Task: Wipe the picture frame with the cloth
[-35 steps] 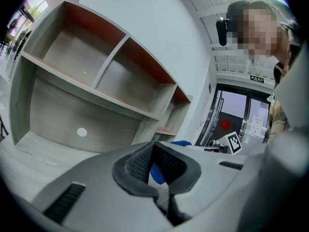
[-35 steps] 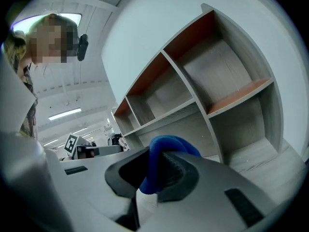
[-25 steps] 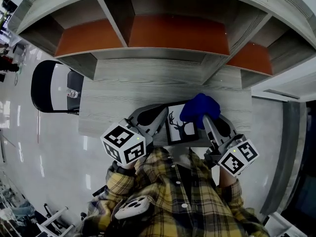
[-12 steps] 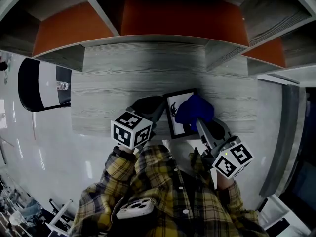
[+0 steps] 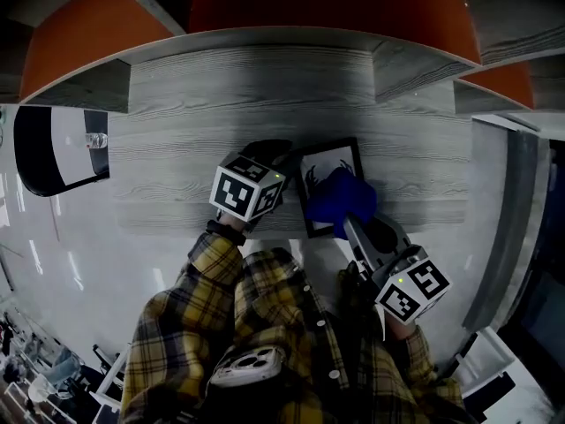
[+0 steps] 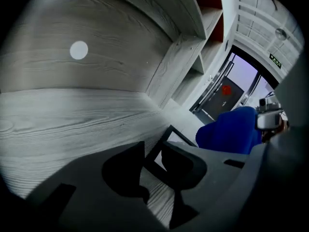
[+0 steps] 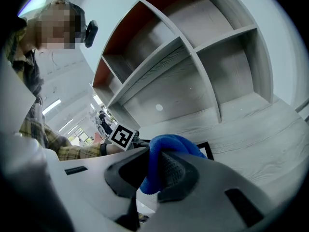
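Observation:
A black picture frame [image 5: 328, 179] with a deer print lies flat on the grey wooden table [image 5: 177, 148], near its front edge. My left gripper [image 5: 281, 162] is at the frame's left edge. In the left gripper view its jaws [image 6: 152, 159] are opening, with the frame's black edge [image 6: 161, 144] between them and the pads off it. My right gripper [image 5: 353, 223] is shut on a bunched blue cloth [image 5: 340, 200], which rests on the frame's lower right part. The right gripper view shows the cloth [image 7: 169, 151] pinched between the jaws, with a corner of the frame [image 7: 206, 150] behind it.
A shelf unit with orange back panels [image 5: 309, 7] rises behind the table. A black chair [image 5: 44, 153] stands to the left. The table's front edge runs just below the frame, against the person's plaid shirt [image 5: 256, 325].
Both grippers came down toward the table. The frame, held up near the person's chest before, now lies on the table, and the left jaws have opened off it. The cloth stays gripped.

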Available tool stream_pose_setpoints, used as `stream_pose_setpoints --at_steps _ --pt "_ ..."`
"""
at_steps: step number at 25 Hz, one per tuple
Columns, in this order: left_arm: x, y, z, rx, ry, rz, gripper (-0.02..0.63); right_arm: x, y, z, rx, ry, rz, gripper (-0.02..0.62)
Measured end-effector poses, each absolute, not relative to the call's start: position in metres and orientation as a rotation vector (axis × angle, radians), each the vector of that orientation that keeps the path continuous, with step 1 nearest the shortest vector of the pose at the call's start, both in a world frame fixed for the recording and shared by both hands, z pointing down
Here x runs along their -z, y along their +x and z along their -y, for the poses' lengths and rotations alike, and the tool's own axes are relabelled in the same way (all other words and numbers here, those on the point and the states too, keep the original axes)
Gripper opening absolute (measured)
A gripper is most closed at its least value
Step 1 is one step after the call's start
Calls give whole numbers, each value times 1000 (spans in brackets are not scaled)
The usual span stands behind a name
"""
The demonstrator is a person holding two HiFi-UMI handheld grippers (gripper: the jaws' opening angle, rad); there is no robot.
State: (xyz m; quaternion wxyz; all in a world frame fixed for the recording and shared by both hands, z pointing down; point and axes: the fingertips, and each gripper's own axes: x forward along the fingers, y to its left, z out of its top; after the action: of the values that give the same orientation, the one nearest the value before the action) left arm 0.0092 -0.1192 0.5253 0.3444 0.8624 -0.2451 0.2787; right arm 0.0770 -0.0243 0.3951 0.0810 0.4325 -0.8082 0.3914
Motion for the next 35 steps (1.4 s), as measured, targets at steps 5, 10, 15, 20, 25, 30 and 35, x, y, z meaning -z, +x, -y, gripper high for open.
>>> stream_pose_setpoints --at_steps 5,10,15,20,25,30,35 --pt "-542 12 118 -803 2234 600 106 -404 71 24 -1200 1272 2411 49" --pt "-551 19 113 -875 2266 577 106 -408 73 26 -1213 1276 2402 49" --pt "-554 20 110 -905 2255 572 106 -413 74 29 -1220 1269 2394 49" --pt "-555 18 113 -858 2210 543 106 -418 69 37 -1187 1226 2406 49" --pt "-557 19 112 -858 2168 501 106 -422 49 61 -1059 1131 2446 49" --pt "-560 16 112 -869 2156 509 106 -477 33 84 -882 1088 2325 49" --pt "-559 16 113 -868 2165 519 106 -528 25 83 -694 970 2169 49"
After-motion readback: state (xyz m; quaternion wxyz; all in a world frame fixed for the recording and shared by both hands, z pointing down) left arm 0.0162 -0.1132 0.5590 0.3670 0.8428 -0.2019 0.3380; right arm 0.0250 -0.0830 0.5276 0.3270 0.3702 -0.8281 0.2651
